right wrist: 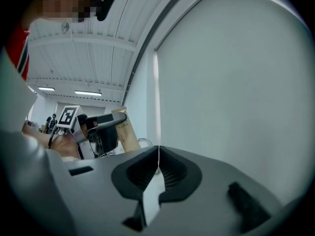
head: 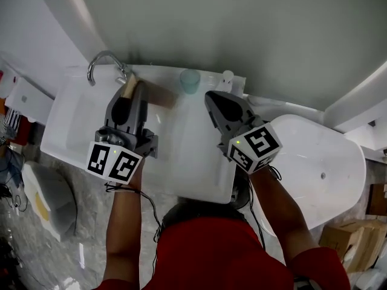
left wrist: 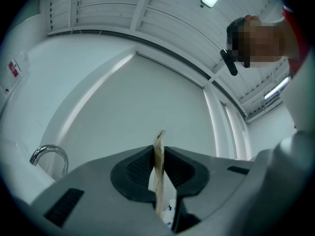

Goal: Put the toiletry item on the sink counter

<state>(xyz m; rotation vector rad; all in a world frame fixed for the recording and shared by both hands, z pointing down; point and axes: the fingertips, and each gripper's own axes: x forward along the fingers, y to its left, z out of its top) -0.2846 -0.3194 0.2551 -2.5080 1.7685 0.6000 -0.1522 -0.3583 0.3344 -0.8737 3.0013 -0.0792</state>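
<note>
A flat tan and brown packet (head: 156, 93) is the toiletry item. My left gripper (head: 129, 94) is shut on its end and holds it above the back of the white sink (head: 71, 125), just right of the chrome faucet (head: 101, 63). In the left gripper view the packet (left wrist: 159, 138) stands edge-on, pinched between the pads of that gripper (left wrist: 158, 167). My right gripper (head: 212, 99) hovers over the sink's right side, shut with nothing in it; its jaws (right wrist: 158, 155) meet. In the right gripper view the packet (right wrist: 126, 132) shows at left.
On the back ledge of the counter stand a pale green cup (head: 190, 81) and a small white bottle (head: 227, 77). A large white oval fixture (head: 329, 162) lies to the right of the sink. Cardboard boxes (head: 354, 243) sit at the lower right.
</note>
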